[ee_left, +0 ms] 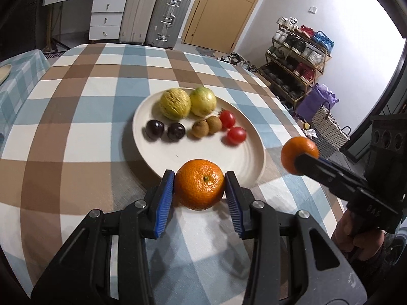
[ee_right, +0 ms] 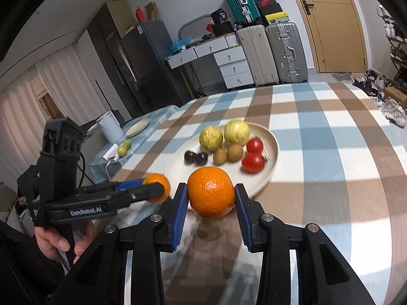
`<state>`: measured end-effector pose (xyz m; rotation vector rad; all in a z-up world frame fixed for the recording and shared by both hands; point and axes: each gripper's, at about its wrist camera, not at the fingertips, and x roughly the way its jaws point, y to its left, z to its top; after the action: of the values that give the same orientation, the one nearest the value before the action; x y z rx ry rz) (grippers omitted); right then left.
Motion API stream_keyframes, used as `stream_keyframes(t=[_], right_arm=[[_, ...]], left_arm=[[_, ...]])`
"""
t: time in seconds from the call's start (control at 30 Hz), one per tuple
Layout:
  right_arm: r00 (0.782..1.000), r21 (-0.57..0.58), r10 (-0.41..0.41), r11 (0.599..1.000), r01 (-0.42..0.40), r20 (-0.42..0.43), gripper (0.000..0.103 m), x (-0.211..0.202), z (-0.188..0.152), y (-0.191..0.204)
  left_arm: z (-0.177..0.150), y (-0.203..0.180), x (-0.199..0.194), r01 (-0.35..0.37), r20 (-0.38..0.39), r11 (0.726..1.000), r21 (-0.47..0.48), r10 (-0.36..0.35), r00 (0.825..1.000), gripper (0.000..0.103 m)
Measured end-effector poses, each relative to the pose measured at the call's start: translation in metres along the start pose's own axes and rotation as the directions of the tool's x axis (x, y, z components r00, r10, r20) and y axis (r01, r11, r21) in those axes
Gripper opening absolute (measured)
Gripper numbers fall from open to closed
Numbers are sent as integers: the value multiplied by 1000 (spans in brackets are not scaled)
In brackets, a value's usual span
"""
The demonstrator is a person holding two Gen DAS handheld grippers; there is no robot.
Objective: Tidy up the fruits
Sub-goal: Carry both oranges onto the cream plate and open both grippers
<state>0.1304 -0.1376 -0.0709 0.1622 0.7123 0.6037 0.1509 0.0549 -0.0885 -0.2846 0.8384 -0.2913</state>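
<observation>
Your left gripper (ee_left: 199, 188) is clamped on a round orange mandarin with a small green stem scar (ee_left: 199, 187); its ribbed blue pads (ee_left: 165, 198) press both sides of the fruit, which hangs clear of the table, just in front of the near rim of the plate. Your right gripper (ee_right: 211, 195) grips a second round orange mandarin with dimpled skin (ee_right: 211, 195) the same way, pads against its sides, also lifted above the cloth at the plate's near edge. In each wrist view the other gripper shows from the side with its fruit at the tip, and your hand (ee_right: 58, 239) wraps the handle.

The wide, shallow cream ceramic plate (ee_left: 203, 157) sits on the table covered in a blue, brown and white checked cloth (ee_left: 76, 117). On the plate lie two yellow-green wrinkled round fruits (ee_left: 175, 103) side by side at the back, two dark purple round fruits (ee_left: 165, 130) touching at the front left, two small brown fuzzy fruits (ee_left: 206, 126) pressed together in the middle, and two red tomatoes (ee_left: 232, 127) at the right, one just behind the other.

Beyond the table stand two grey hard-shell suitcases (ee_left: 155, 17) beside a white chest of drawers (ee_left: 106, 16).
</observation>
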Motion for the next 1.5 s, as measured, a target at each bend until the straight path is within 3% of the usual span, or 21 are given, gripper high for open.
stream_keyframes(t=[0.57,1.0,1.5], right_arm=[[998,-28,51,998,-52,-42,37,62,45,14],[991,-6,42,999,-43,-126,37,106,47,5],[987,7,23,1000,-23,-160,38,120,45,1]], left_arm=[[27,24,36,-1,-29,1000,-21,1,1000,37],[35,32,54,14,-42,1000,-24,-15,999,37],[38,34,59,17,-45,1000,-26,-18,999,37]])
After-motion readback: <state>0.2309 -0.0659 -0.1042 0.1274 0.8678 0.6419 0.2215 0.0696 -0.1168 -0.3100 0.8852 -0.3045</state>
